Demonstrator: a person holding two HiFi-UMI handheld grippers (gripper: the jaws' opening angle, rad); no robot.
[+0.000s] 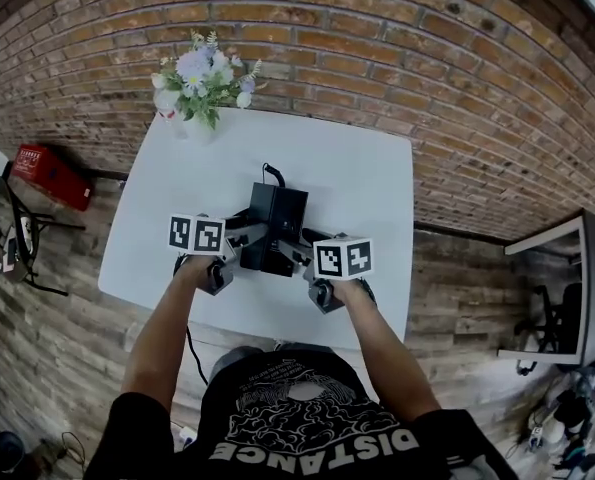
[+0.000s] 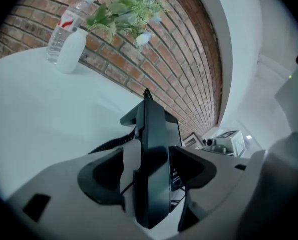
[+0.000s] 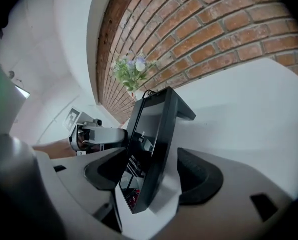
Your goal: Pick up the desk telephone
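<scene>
A black desk telephone (image 1: 275, 223) stands on the white table (image 1: 362, 173), its coiled cord (image 2: 110, 144) trailing off on the left. My left gripper (image 1: 245, 240) reaches in from the phone's left side, my right gripper (image 1: 302, 258) from its right. In the left gripper view the phone's handset edge (image 2: 154, 134) stands upright between the dark pads (image 2: 101, 176), with a pale gap on the left side; the left gripper (image 2: 147, 171) is open. In the right gripper view the phone's screen side (image 3: 151, 129) sits between the pads (image 3: 199, 176), a gap on the right; the right gripper (image 3: 154, 174) is open.
A white vase of flowers (image 1: 199, 83) stands at the table's far left corner, with a plastic water bottle (image 2: 63, 26) beside the vase (image 2: 71, 51). A brick wall runs behind the table. A red box (image 1: 49, 175) lies on the floor left; another desk (image 1: 577, 288) stands right.
</scene>
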